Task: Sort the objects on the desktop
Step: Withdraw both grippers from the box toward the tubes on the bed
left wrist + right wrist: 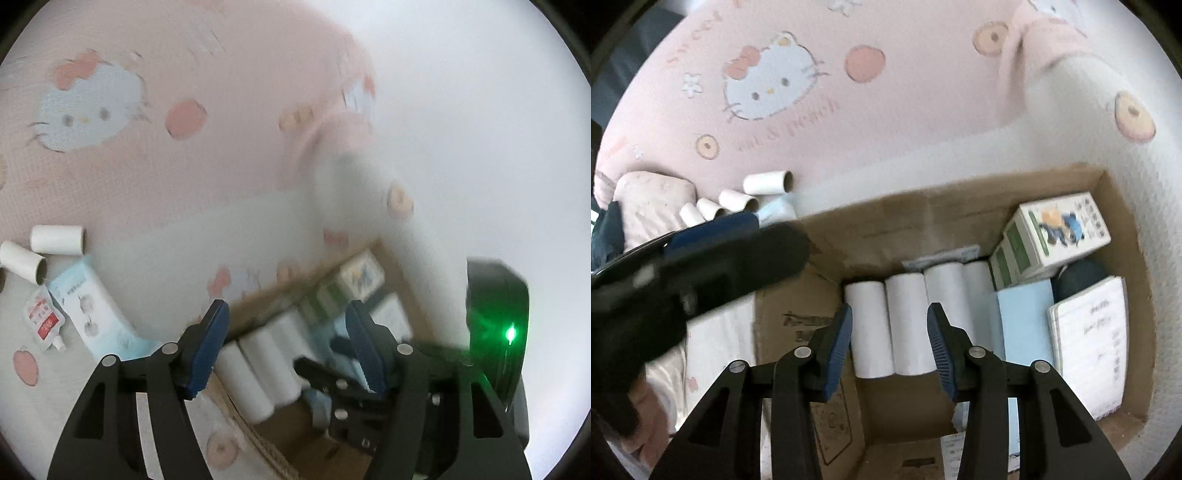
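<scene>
1. Left wrist view. My left hand-held gripper (286, 347) is released, jaws well apart, nothing between them. It hangs over the near edge of the cardboard box (280, 439). The frame is motion-blurred.
2. In the same view, items not yet sorted lie on the pink cartoon-print bedding (155, 177), left of the box: two empty paper tubes (55, 240), a pale blue wipes pack (88, 302) and a small red-and-white sachet (42, 317) touching the pack. A black device with a green light (511, 334) sits at the right edge; what it is, I cannot tell.
3. Right wrist view. My right hand-held gripper (890, 347) is also released and empty, aimed down into the box. Directly beyond the fingertips lie white paper rolls (905, 325) side by side. To their right are a printed carton (1056, 236), a light blue flat pack (1025, 321) and a white booklet (1089, 332) against the box wall.
4. My left hand-held gripper crosses this view at the left, blurred, just above the box rim.
5. Judgement: the box is partly filled; tubes, pack and sachet remain outside.
6. Risk: the two hands are close, so reaching together could knock them against each other or the rim.
7. Risk: the sachet touches the pack, so a wide grasp may drag both.
8. Risk: tubes roll on soft bedding if nudged.
</scene>
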The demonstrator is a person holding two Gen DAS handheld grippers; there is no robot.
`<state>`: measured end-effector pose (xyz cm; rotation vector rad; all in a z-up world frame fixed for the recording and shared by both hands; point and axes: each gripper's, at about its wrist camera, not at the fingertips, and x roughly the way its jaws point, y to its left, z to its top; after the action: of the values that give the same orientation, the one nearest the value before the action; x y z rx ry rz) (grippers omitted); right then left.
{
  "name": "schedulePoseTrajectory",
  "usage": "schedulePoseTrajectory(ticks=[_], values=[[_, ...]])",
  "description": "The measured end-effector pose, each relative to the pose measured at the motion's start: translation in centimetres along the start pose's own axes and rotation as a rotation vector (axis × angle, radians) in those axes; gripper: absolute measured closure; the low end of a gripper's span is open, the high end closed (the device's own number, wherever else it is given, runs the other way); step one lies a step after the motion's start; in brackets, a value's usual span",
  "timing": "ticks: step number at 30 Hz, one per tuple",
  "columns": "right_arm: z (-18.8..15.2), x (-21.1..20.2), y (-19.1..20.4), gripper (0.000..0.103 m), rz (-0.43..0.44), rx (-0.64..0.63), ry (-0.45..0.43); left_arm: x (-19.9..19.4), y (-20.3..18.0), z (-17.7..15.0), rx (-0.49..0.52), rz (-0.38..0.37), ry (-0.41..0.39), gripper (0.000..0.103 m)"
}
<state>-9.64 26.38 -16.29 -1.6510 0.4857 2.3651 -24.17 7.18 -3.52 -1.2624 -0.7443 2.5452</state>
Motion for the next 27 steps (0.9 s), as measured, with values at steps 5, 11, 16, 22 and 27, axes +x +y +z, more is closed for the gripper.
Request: schedulePoseTrajectory(ticks=[5, 11, 16, 22, 27], values=[[-0.1, -0.7, 1.5, 0.064, -0.134, -0.052, -0.048, -0.3, 1.8, -0.9, -0.002, 0.069, -0.050, 0.034], [-0.4, -1.5, 4.1, 0.064, -0.169, -0.122, -0.111, -1.6, 4.5, -1.1, -0.004, 0.037, -0.056, 0.034], [-0.7, -2.4, 6.5, 0.064, -0.195, -0.196, -0.174, -4.8, 8.4, -1.3, -0.022, 0.059, -0.147, 0.034], [-1.5, -3.5, 9.7, 0.064, -0.105, -0.199, -0.291, -8.0, 12.5, -3.4, -0.009, 0.205, -0.221, 0.084], [-1.5, -2.8, 12.6, 0.061, -0.043, -0.169, -0.361, -9.7, 16.7, -3.5, -0.056, 0.278, -0.289, 0.102]])
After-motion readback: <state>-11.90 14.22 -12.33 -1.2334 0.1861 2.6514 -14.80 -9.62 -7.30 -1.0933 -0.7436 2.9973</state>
